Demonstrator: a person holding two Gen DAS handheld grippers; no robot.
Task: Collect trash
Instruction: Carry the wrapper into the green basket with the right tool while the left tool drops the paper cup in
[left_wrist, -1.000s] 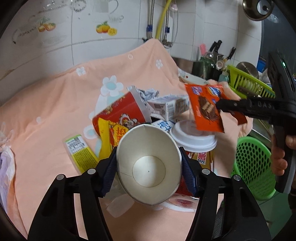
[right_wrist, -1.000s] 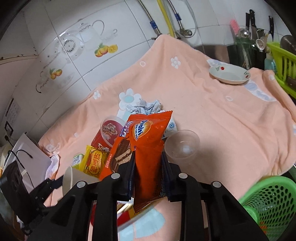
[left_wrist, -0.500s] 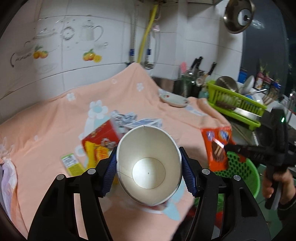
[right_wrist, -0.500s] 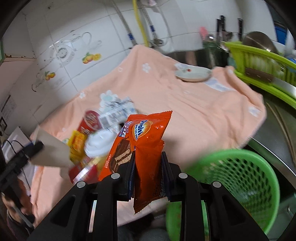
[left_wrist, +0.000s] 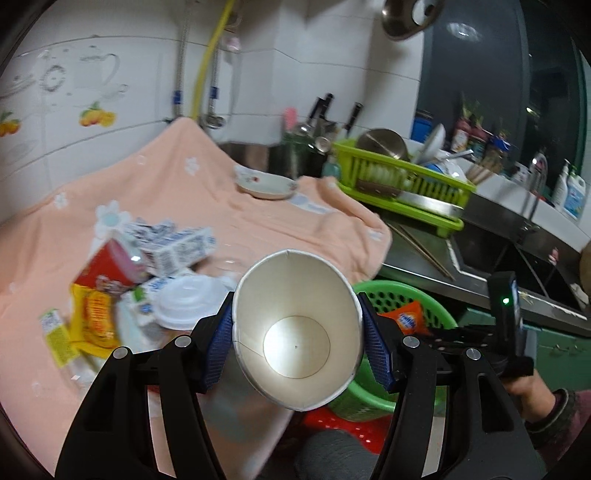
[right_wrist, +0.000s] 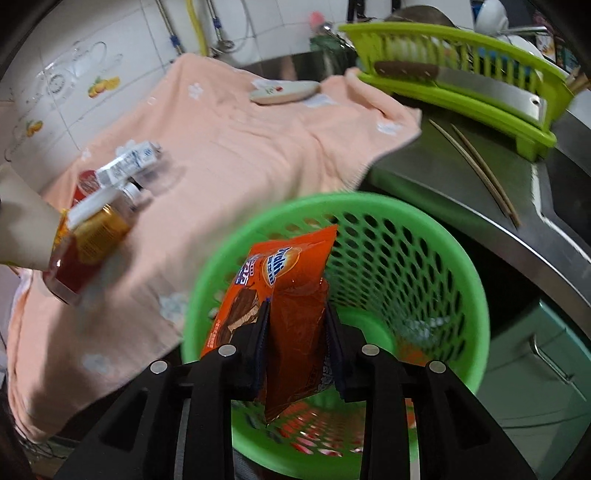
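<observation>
A white paper cup (left_wrist: 295, 288) sits sideways in my left gripper (left_wrist: 295, 343), mouth toward the camera, jaws shut on its sides. It hangs at the edge of the peach cloth (left_wrist: 166, 192), left of the green mesh basket (left_wrist: 399, 291). Behind it lie a red cup (left_wrist: 110, 269), a white lid (left_wrist: 188, 302), a carton (left_wrist: 177, 251) and a yellow packet (left_wrist: 92, 321). My right gripper (right_wrist: 297, 332) is over the basket (right_wrist: 332, 199). Its jaws are opening, with the orange snack wrapper (right_wrist: 284, 266) still pressed between the pads and hanging into the basket.
A small dish (left_wrist: 266, 182) rests on the cloth's far corner. A green dish rack (left_wrist: 402, 181) with bowls stands on the steel counter, chopsticks (right_wrist: 476, 173) lie beside it, and the sink is further right. A person's hand (left_wrist: 532, 391) holds the right gripper.
Both grippers swung right from above the trash pile. The right one carried the wrapper down over the green basket and its jaws spread a little. The left one followed, cup still held.
</observation>
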